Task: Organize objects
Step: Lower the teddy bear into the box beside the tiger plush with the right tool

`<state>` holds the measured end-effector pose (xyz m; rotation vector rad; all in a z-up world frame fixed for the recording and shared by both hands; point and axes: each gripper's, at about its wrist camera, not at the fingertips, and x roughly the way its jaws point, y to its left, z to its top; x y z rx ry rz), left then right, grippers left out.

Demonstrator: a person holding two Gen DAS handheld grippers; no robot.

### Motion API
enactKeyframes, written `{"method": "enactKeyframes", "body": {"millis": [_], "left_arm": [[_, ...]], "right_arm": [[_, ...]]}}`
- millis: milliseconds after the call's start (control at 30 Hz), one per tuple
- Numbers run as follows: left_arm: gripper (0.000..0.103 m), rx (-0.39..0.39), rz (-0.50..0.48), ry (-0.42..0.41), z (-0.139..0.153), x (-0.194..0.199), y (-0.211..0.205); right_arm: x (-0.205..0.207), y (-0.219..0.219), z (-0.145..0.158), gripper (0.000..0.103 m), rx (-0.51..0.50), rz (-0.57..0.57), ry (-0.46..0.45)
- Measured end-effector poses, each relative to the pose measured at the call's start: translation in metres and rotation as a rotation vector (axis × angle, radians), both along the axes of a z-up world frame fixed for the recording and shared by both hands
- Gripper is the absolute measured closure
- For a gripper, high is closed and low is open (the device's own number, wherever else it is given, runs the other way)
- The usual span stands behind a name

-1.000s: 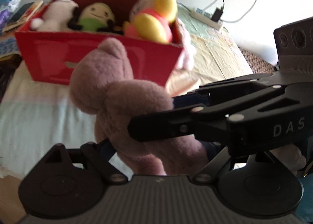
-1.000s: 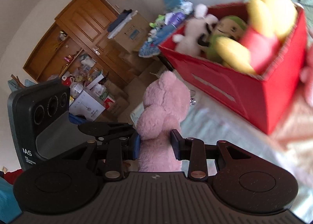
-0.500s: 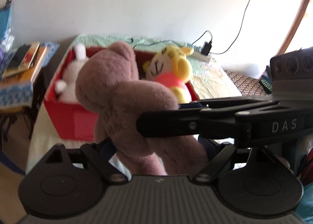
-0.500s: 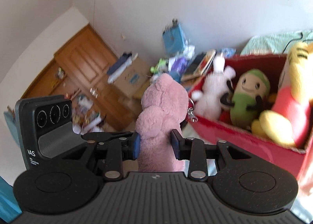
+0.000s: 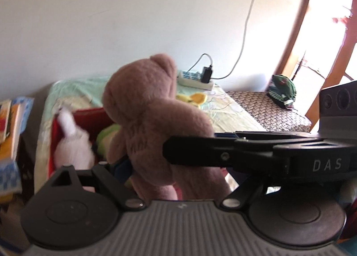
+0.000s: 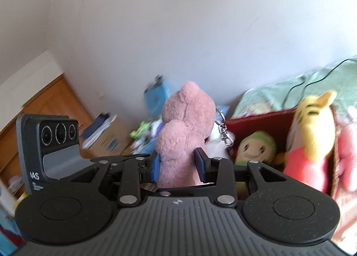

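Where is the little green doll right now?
In the right wrist view the green doll sits inside the red box, right of the pink bear and left of the yellow tiger toy.

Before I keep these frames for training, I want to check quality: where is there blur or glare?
Left wrist view: the doorway is blown out by daylight, and the white plush rabbit and books are smeared. Right wrist view: the blue box and clutter behind are blurred, while the pink teddy bear in the right gripper stays fairly sharp.

One pink bear (image 6: 185, 131), three plush toys in one red box (image 6: 256, 119).
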<state>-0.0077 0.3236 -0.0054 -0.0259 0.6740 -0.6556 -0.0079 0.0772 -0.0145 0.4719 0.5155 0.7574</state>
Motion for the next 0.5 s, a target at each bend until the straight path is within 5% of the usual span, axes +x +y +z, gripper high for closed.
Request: {"method": "enactKeyframes", "body": {"millis": [200, 500], "left_arm": [[0.017, 0.005, -0.069, -0.016, -0.01, 0.03, -0.018], [0.017, 0.023, -0.087, 0.071, -0.047, 0.076, -0.032]], "right_arm": [[0.014, -0.004, -0.005, 0.068, -0.021, -0.129, -0.007], [0.048, -0.008, -0.036, 0.072, -0.038, -0.263, 0.095]]}}
